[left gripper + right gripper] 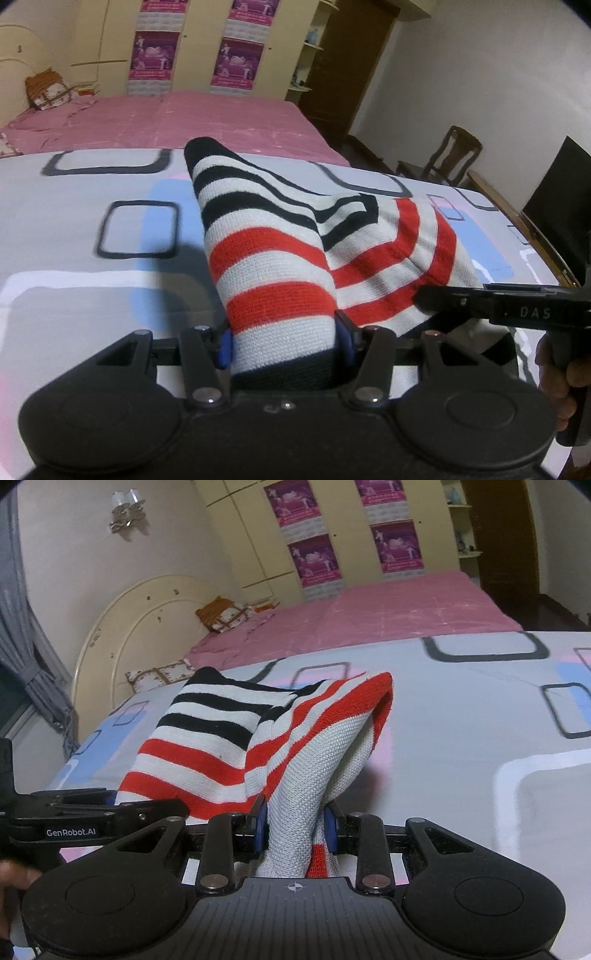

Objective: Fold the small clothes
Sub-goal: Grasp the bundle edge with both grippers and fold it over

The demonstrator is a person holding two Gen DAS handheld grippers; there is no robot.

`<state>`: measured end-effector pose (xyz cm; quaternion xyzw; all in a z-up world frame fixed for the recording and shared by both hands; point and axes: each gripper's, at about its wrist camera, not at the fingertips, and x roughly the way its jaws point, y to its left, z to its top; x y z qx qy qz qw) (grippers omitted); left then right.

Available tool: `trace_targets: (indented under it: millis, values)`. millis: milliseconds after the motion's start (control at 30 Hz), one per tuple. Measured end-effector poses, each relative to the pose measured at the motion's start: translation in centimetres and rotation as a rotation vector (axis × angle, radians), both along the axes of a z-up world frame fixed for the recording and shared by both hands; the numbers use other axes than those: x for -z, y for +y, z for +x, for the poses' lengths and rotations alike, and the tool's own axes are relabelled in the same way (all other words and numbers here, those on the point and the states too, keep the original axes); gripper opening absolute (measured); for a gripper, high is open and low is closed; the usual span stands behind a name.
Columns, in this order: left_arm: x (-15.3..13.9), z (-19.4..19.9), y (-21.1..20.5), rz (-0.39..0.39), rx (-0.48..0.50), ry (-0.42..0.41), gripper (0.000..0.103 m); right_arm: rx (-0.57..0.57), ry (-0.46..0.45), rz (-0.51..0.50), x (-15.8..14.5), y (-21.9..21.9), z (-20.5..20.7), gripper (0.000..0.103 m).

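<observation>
A small knit garment with red, black and white stripes [280, 258] hangs lifted above the patterned bed sheet [92, 177]. My left gripper [284, 341] is shut on its near edge, cloth bunched between the blue pads. My right gripper [295, 829] is shut on another part of the same garment [229, 746], whose white inner side shows. The right gripper's fingers also show in the left wrist view [480, 301] at the garment's right side. The left gripper shows at the left in the right wrist view [103, 812]. The far end of the garment touches the sheet.
A pink bed cover [221, 118] lies beyond the patterned sheet, with pillows [221, 616] by a cream headboard [140, 620]. Wardrobes with posters [314, 554] stand behind. A wooden chair [450, 155] and dark screen [561, 184] stand to the right.
</observation>
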<state>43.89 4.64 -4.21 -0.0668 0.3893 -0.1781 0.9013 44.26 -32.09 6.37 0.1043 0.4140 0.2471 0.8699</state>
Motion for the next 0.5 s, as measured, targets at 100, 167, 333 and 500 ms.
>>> trace_targets:
  millis: [100, 167, 333, 500]
  values:
    - [0.2, -0.1, 2.3, 0.005, -0.007, 0.011, 0.051, -0.016, 0.006, 0.003, 0.4, 2.7, -0.1, 0.03]
    - [0.4, 0.0, 3.6, 0.01, -0.01, 0.019, 0.051, -0.021, 0.014, 0.01, 0.9, 4.2, -0.1, 0.03]
    - [1.5, 0.0, 7.2, 0.005, -0.02, 0.035, 0.051, -0.035, 0.034, 0.011, 2.2, 7.9, 0.2, 0.03]
    - [3.6, 0.9, 9.2, -0.025, -0.014, 0.068, 0.051, -0.038, 0.059, -0.004, 4.1, 10.1, 0.9, 0.03]
